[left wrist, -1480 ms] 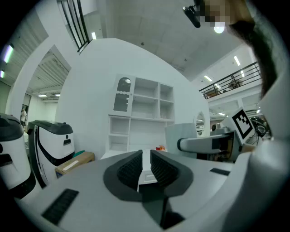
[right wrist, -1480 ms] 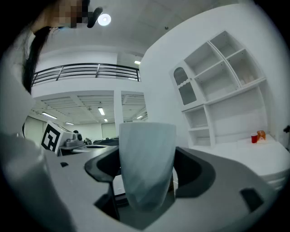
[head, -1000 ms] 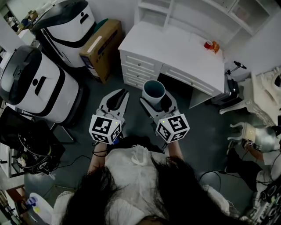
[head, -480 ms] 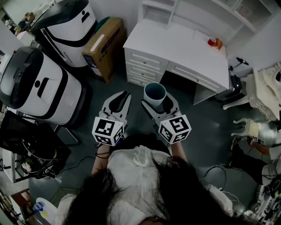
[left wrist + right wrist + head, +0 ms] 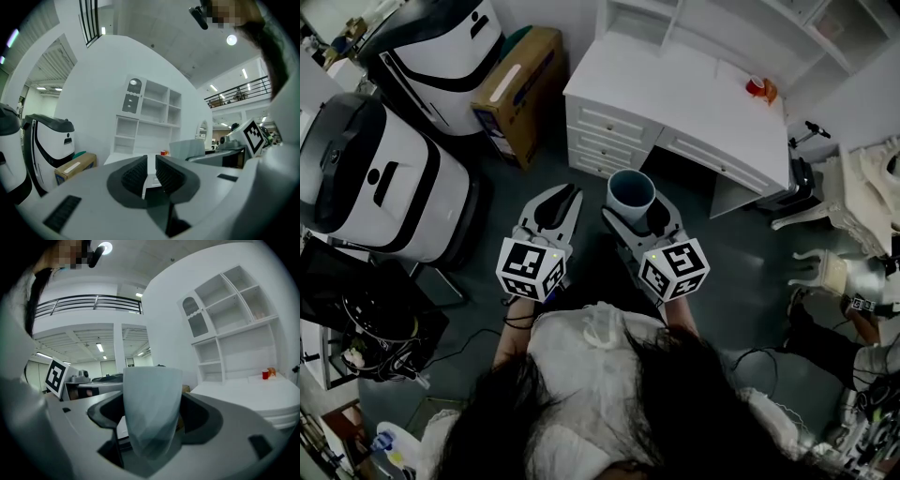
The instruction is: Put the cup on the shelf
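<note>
Here the right tongs [image 5: 636,215] clamp the upright grey cup [image 5: 630,190] over open floor [image 5: 741,258], short of the white counter's [image 5: 675,94] front edge. The left tongs [image 5: 557,200] sit closed, empty.

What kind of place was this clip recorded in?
Probably a robotics lab or test hall with a staged home corner: a white desk with a shelf unit stands near large white-and-black machines, cables trail on the floor, and a railed mezzanine shows behind the right gripper holding the cup.
</note>
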The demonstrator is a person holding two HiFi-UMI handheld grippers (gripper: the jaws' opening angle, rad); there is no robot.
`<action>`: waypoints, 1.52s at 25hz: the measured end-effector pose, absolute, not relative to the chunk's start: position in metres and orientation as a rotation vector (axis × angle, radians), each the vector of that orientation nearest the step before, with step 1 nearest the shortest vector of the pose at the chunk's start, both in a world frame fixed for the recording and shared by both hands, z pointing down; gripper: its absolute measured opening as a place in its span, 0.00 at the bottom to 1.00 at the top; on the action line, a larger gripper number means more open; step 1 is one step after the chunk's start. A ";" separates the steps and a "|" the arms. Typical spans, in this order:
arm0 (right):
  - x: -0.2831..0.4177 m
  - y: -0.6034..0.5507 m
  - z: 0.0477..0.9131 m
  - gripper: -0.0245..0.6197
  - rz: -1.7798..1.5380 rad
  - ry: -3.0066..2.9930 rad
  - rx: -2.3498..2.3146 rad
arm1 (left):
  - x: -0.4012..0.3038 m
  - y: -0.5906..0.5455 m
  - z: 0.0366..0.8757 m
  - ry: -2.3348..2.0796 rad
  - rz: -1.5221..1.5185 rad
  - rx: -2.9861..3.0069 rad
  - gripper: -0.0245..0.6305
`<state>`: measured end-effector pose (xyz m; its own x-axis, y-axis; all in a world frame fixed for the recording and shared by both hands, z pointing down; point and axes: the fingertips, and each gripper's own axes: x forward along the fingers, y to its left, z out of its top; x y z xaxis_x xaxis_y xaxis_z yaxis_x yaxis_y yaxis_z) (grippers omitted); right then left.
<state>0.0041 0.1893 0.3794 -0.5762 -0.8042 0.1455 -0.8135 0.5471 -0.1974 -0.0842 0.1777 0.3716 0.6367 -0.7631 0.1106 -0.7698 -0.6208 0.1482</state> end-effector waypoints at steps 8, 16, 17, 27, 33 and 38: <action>0.007 0.144 0.380 0.60 0.359 -2.793 1.380 | -0.076 0.137 0.377 -1.248 0.041 2.651 0.14; 0.032 0.068 0.386 0.60 0.365 -2.780 1.382 | -0.052 0.061 0.377 -1.241 0.043 2.641 0.14; 0.037 0.056 0.385 0.60 0.365 -2.780 1.388 | -0.047 0.050 0.377 -1.236 0.051 2.647 0.14; 0.083 -0.037 0.387 0.60 0.386 -2.780 1.428 | 0.001 -0.042 0.372 -1.214 0.083 2.675 0.14; 0.091 -0.067 0.394 0.60 0.406 -2.783 1.400 | 0.010 -0.074 0.376 -1.239 0.096 2.666 0.13; 0.089 -0.082 0.401 0.60 0.424 -2.779 1.382 | 0.013 -0.089 0.383 -1.228 0.100 2.654 0.14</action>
